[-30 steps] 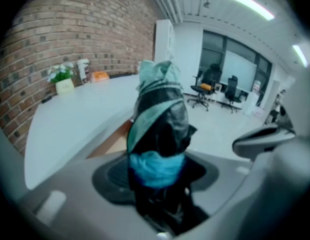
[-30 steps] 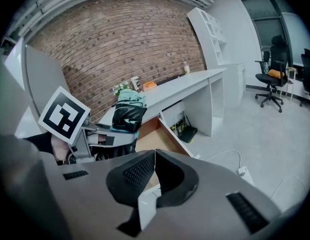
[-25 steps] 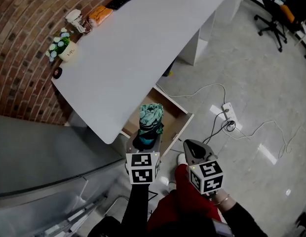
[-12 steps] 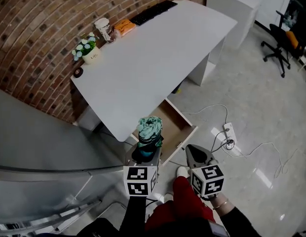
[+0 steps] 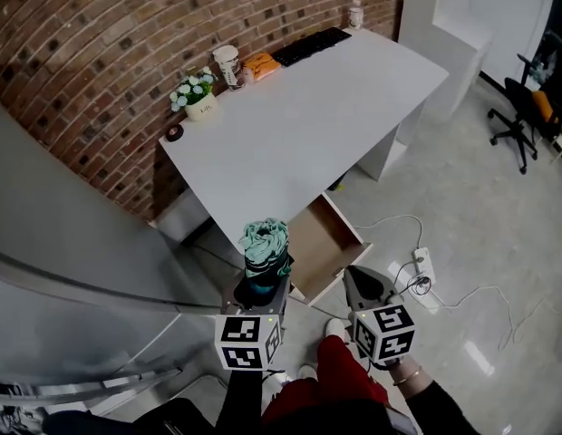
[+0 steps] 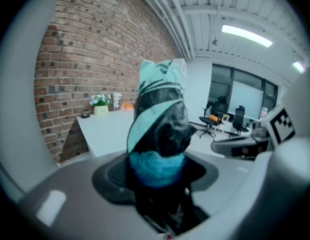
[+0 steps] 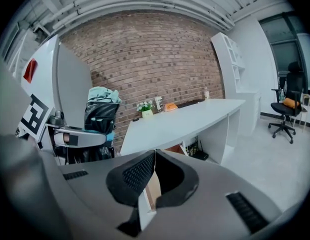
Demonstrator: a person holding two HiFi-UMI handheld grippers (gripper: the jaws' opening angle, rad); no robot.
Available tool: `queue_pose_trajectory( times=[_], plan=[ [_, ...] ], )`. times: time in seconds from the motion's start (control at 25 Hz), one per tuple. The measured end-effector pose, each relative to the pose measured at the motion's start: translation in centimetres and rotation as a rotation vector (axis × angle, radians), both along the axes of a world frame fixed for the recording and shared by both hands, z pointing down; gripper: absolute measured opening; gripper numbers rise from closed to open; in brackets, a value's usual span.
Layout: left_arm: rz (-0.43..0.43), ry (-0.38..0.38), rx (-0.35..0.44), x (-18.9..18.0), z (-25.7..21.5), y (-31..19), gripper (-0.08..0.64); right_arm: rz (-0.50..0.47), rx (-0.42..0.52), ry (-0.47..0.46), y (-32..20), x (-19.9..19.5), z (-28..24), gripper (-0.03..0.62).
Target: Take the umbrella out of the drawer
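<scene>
Off the desk [image 5: 290, 134] edge, beside the open drawer [image 5: 324, 247], left tongs [image 5: 262, 285] pinch umbrella [image 5: 266, 246]; right tongs [image 5: 360, 282] closed.

Your umbrella [image 5: 266, 246], lower centre of the head view: mint green folds over black, with a teal band lower down. Your left gripper [image 5: 262, 281] and right gripper [image 5: 357, 275] are grey, each with a cube of black-and-white square markers. Your trousers [image 5: 340, 381] are red, your sleeve [image 5: 249, 399] black. Desk [image 5: 299, 130] white, drawer [image 5: 324, 247] tan inside, wall [image 5: 91, 62] red-brown brick. Upper centre: black keyboard [image 5: 309, 46], orange packet [image 5: 261, 62], white flowers [image 5: 194, 88] with green leaves, and a cream pot.
</scene>
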State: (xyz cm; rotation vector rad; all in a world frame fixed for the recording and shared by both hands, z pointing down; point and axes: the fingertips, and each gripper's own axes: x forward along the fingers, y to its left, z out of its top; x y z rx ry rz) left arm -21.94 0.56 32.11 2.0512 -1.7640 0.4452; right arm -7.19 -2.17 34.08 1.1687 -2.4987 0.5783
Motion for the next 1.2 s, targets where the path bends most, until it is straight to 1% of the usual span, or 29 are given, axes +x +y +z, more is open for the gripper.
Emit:
queue_pose_trajectory(
  times=[0.32, 0.6, 1.0, 1.2],
  plan=[
    [-0.037, 0.009, 0.046, -2.1, -1.8, 3.3, 0.249, -0.035, 0.057, 0.006, 2.0, -1.6, -2.4, 0.008],
    [-0.065, 0.034, 0.095, -3.5, -3.9, 6.2, 0.249, -0.068, 0.107, -0.015, 4.1, -3.0, -4.5, 0.008],
    [-0.100, 0.073, 0.166, -5.0, -6.3, 10.7, 0.250, -0.059, 0.197, -0.075, 6.7, -3.6, -7.8, 0.008],
    [-0.108, 0.077, 0.191, -5.6, -7.3, 13.0, 0.250, -0.066, 0.243, -0.078, 8.7, -3.8, -9.1, 0.006]
  ],
)
